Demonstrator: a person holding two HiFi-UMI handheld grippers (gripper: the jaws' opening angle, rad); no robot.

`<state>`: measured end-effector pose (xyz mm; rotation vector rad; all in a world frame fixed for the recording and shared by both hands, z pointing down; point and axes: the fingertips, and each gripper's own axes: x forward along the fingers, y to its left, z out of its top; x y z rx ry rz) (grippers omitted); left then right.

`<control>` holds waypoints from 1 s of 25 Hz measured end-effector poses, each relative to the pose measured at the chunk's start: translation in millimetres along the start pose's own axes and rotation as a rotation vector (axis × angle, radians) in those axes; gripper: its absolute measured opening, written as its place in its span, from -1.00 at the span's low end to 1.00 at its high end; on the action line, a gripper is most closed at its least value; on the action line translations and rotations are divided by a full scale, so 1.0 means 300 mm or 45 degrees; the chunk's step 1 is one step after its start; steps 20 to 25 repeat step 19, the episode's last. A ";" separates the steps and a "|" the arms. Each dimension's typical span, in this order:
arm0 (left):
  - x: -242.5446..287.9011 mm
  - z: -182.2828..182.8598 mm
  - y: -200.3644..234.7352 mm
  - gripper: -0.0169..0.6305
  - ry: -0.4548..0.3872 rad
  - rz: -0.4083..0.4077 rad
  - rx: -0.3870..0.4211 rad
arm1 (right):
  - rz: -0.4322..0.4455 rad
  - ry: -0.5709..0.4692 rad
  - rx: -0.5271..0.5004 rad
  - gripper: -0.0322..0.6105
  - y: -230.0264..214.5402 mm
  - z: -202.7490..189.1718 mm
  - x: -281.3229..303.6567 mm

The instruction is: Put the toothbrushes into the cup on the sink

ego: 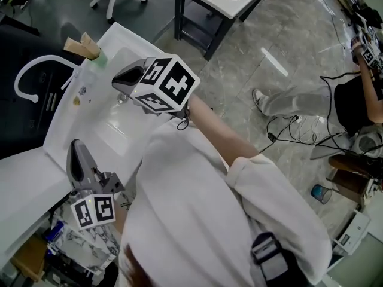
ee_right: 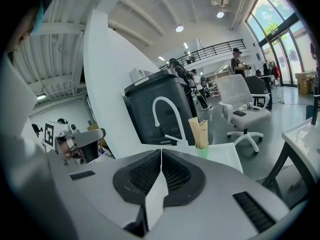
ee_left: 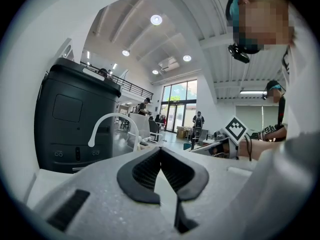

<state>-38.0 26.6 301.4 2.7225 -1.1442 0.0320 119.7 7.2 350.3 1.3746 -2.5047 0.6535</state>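
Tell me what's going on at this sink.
A person stands over a white sink with a gripper in each hand. The left gripper and right gripper are both shut and empty, so nothing is being carried. At the sink's far corner, a green cup has tan paper packets standing in it, near the white faucet.

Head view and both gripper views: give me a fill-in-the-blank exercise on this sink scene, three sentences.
1. The curved faucet on the sink is ___ in colour.
2. The right tool has its jaws ___, with nothing between them.
3. The brown paper packets stand in a ___ cup.
Missing words: white; shut; green.
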 end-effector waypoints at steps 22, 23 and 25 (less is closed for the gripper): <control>0.050 0.003 -0.007 -0.91 -0.006 -0.016 -0.008 | 0.009 0.020 -0.014 -0.85 -0.030 -0.008 -0.005; 0.050 0.003 -0.007 -0.91 -0.006 -0.016 -0.008 | 0.009 0.020 -0.014 -0.85 -0.030 -0.008 -0.005; 0.050 0.003 -0.007 -0.91 -0.006 -0.016 -0.008 | 0.009 0.020 -0.014 -0.85 -0.030 -0.008 -0.005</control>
